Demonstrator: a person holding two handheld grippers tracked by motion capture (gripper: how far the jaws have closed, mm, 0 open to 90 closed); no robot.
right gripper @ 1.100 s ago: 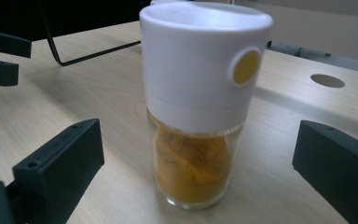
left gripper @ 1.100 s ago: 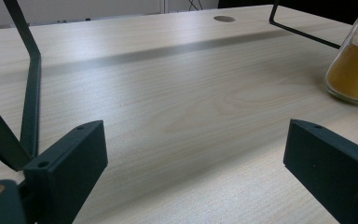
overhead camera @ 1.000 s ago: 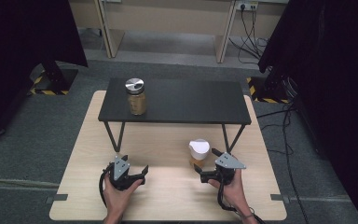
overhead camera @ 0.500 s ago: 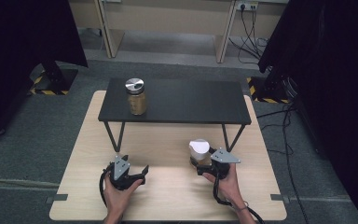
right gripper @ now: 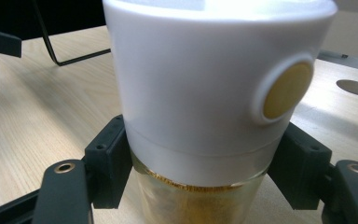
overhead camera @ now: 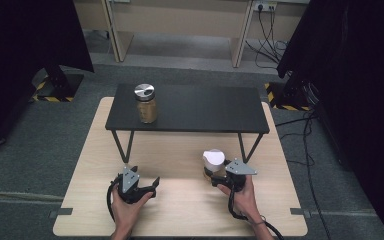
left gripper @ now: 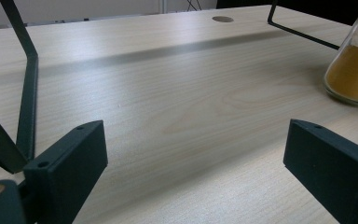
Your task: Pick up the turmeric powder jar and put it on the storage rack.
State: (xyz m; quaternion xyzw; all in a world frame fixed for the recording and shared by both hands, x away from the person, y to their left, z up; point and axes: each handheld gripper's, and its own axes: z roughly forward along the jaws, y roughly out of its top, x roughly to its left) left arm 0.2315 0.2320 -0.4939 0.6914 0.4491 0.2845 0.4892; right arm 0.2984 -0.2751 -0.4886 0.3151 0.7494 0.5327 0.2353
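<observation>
Our right gripper has just been closing its two black jaws, and they now clamp the glass spice jar with the tall white plastic cap. In the right gripper view the jar sits squarely between the pads, which press on its glass body just under the cap, one on each side; yellow-brown powder shows through the glass below. The jar stands upright on the pale wooden table, just in front of the low black shelf on thin metal legs. On that shelf, well apart to the left, stands a second glass jar with a silver metal lid. Our left gripper rests on the table near its front edge, jaws spread wide with nothing between them.
</observation>
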